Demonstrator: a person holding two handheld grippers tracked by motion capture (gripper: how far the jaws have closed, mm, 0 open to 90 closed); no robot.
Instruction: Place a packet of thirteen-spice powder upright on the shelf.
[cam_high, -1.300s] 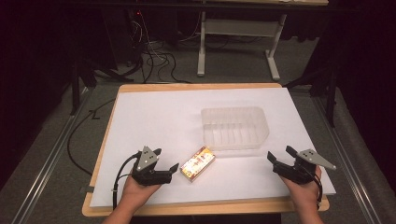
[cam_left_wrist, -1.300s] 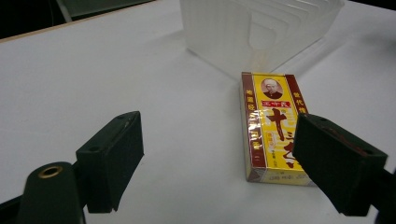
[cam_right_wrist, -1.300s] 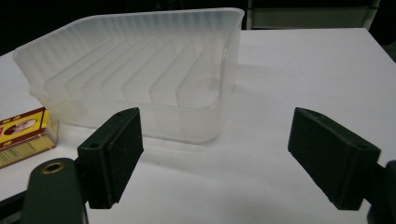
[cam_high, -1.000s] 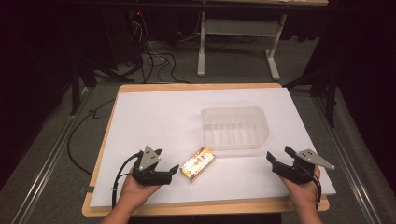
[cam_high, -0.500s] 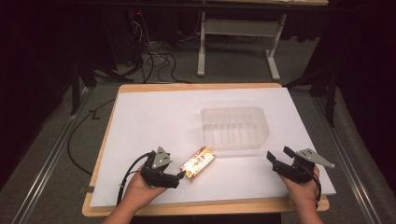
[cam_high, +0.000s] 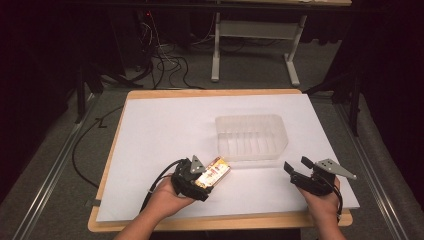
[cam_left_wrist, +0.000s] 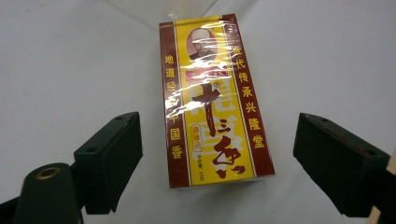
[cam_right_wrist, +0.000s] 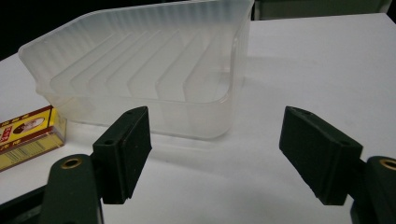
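Since the earlier high-view frames the left gripper (cam_high: 204, 176) has slid rightward across the white sheet and closed in on the yellow-and-maroon spice box (cam_high: 214, 172), which has not shifted from its spot just in front of the near left corner of the clear ribbed plastic container (cam_high: 251, 136). That puts the work at the reach for a first grasp: the box seems meant for the container, and nothing is lifted yet. In the left gripper view the box (cam_left_wrist: 212, 98) lies flat, label up, running lengthwise away from the camera, with the two black jaws standing wide on either side of its near end, clear daylight between each pad and the cardboard, so the left gripper holds nothing. The left hand (cam_high: 167, 196) lies low on the sheet, forearm coming in from the bottom edge, the gripper pointing forward and to the right along the box. The right gripper (cam_high: 296, 172) has kept its place near the table's front right corner, but its jaws have just been closing a little; they remain well apart and empty, aimed at the container's (cam_right_wrist: 140, 74) near wall, with the box's end (cam_right_wrist: 29, 135) at the left edge.
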